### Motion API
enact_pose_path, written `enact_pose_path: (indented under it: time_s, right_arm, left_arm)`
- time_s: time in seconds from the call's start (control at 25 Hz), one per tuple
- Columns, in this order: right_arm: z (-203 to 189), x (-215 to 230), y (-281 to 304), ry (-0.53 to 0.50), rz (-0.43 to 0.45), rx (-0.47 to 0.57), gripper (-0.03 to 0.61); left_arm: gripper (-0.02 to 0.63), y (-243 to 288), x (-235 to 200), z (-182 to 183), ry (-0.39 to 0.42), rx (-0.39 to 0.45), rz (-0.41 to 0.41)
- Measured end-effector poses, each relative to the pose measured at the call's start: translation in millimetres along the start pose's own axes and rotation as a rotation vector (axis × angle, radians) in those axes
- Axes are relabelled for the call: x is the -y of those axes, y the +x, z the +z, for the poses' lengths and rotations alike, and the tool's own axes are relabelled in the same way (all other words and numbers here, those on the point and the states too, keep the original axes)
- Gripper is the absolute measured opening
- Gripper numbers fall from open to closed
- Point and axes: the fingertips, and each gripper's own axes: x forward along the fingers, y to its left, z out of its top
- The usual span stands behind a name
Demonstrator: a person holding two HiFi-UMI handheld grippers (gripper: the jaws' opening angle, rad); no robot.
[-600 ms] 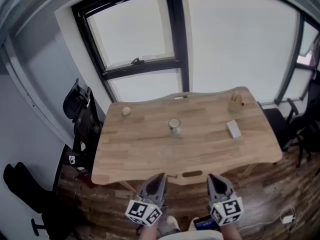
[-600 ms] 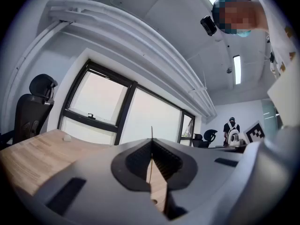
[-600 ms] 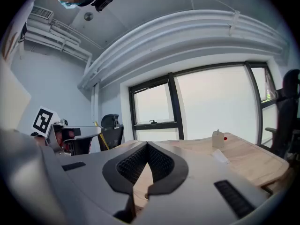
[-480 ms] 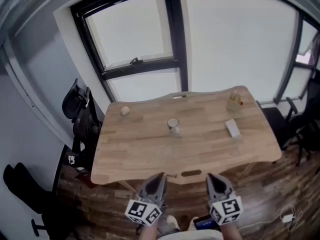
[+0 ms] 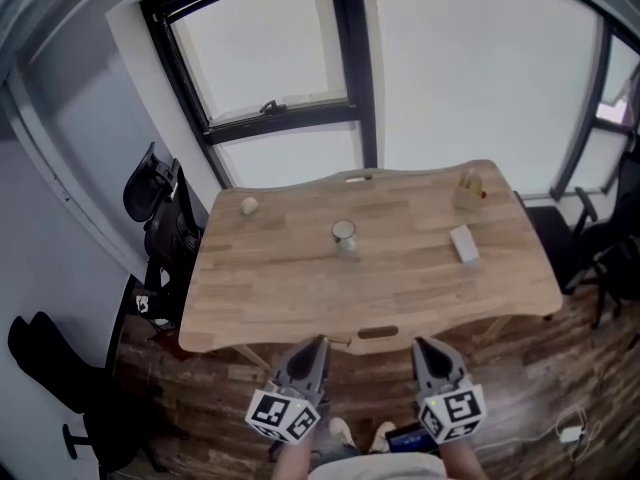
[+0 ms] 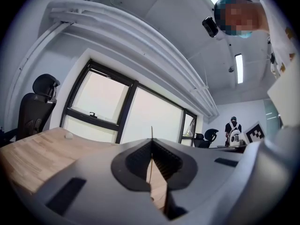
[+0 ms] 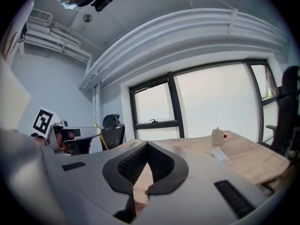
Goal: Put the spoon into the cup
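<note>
Both grippers sit low, side by side, just short of the near edge of the table (image 5: 250, 303). The left gripper (image 5: 318, 345) has its jaws shut tight with nothing in them, and the right gripper (image 5: 421, 346) is just the same. Since half a second ago almost nothing has changed. The grippers stay where they were, and the view has only tipped a little. So the job has not really begun, and nothing is picked up yet. The cup (image 5: 343, 232) stands in the middle of the tabletop, well away from both grippers and more in line with the left one. A thin pale thing (image 5: 357, 179) lies at the far edge, behind the cup. It may be the spoon, but it is too small to tell
</note>
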Motion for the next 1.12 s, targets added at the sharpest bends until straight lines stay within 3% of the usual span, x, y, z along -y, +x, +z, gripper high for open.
enact_pose_path:
  time_s: [0.6, 1.12]
  right_arm:
    - [3.4, 28.3, 15.8, 0.011, 0.008, 0.008, -0.003]
    - [11.7, 81.7, 117.5, -0.006, -0.043, -0.031, -0.003]
  left_arm:
    - [0.002, 17.5, -8.4, 2.7, 0.006, 0.006, 0.038]
    - [0.002, 125.4, -85.9, 8.3, -0.042, 0.014, 0.020]
